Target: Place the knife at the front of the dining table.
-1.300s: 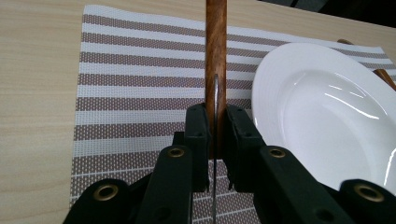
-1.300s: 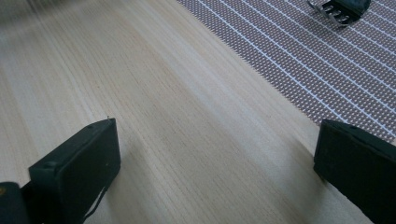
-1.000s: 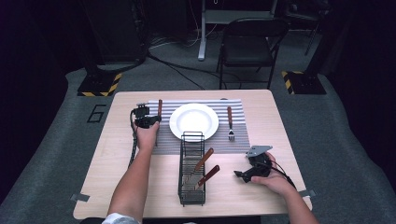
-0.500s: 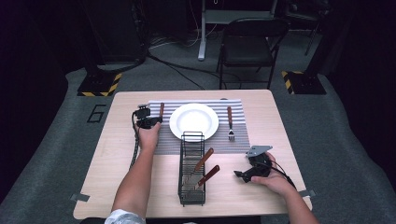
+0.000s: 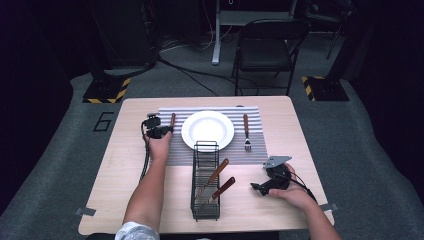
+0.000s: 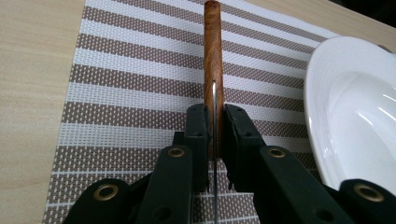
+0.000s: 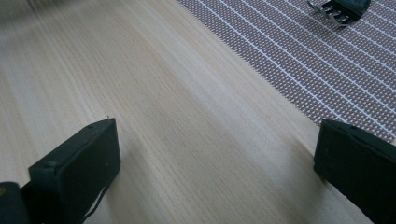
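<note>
My left gripper (image 5: 159,131) is shut on a knife with a brown wooden handle (image 5: 172,120), just left of the white plate (image 5: 207,130) on the striped placemat (image 5: 175,152). In the left gripper view the jaws pinch the thin blade edge-on at the gripper (image 6: 215,135), and the handle (image 6: 212,46) points away over the placemat (image 6: 130,84), with the plate (image 6: 355,107) at the right. My right gripper (image 5: 260,187) rests open on the bare table near the front right. Between its fingers (image 7: 219,158) there is only wood.
A black wire rack (image 5: 206,180) stands at the front centre with two brown-handled utensils leaning in it. A fork (image 5: 246,131) lies on the mat right of the plate; its tines (image 7: 338,11) appear far off in the right gripper view. A chair (image 5: 265,50) stands behind the table.
</note>
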`<action>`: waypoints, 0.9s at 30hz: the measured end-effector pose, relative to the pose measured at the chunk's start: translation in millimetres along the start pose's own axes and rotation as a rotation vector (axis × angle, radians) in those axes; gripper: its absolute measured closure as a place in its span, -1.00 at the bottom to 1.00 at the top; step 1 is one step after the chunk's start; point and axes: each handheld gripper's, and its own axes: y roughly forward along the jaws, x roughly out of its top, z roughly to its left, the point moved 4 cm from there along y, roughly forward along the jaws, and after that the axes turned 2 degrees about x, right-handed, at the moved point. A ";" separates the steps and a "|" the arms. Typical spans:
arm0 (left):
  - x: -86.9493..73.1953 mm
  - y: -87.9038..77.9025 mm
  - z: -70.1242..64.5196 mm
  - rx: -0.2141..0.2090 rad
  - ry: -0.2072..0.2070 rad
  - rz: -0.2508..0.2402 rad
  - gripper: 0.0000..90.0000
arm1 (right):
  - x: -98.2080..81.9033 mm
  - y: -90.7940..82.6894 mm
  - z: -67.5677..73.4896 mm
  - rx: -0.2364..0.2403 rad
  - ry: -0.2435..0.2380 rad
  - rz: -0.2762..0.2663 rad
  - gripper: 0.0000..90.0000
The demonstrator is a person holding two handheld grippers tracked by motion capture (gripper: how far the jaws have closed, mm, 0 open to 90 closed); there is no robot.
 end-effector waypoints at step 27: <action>-1.3 0.7 4.7 0.000 -0.035 -0.006 0.73 | -0.1 -0.1 0.0 0.001 -0.001 0.002 -1.00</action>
